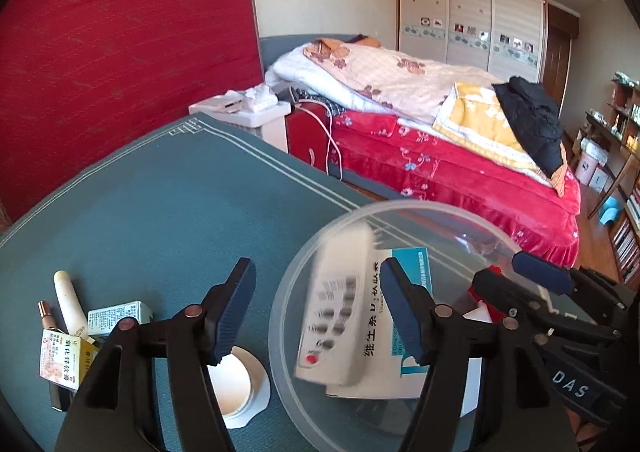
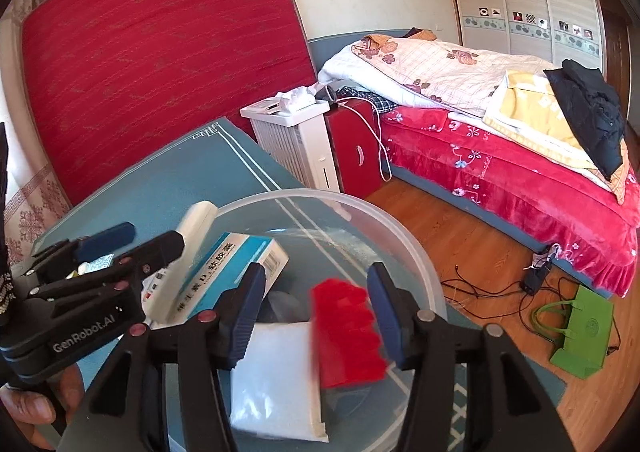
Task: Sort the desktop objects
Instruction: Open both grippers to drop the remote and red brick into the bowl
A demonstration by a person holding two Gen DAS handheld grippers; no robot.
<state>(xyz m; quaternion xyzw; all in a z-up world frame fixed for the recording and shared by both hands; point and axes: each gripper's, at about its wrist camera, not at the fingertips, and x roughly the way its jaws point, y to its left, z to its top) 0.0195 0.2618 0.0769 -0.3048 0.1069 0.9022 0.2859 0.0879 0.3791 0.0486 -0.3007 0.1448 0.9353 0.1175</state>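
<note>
A clear plastic bowl (image 1: 404,208) stands on the teal table mat (image 1: 168,204). In it lie a white and blue medicine box (image 1: 384,336) and a white packet (image 2: 276,372). My left gripper (image 1: 318,302) is open above the bowl; a white remote control (image 1: 334,312), blurred, is between its fingers, over the box. My right gripper (image 2: 316,312) is open over the bowl (image 2: 420,252); a red comb-like piece (image 2: 348,336), blurred, is between its fingers. The box (image 2: 236,268) and remote (image 2: 192,228) show in the right wrist view too.
Left of the bowl lie a white jar lid (image 1: 240,388), small medicine boxes (image 1: 66,360), a white tube (image 1: 70,304) and a lipstick (image 1: 46,312). Beyond the table are a white heater (image 2: 296,140), a red bedside cabinet (image 2: 356,148), a bed (image 2: 500,140) and a green bag (image 2: 580,336) on the floor.
</note>
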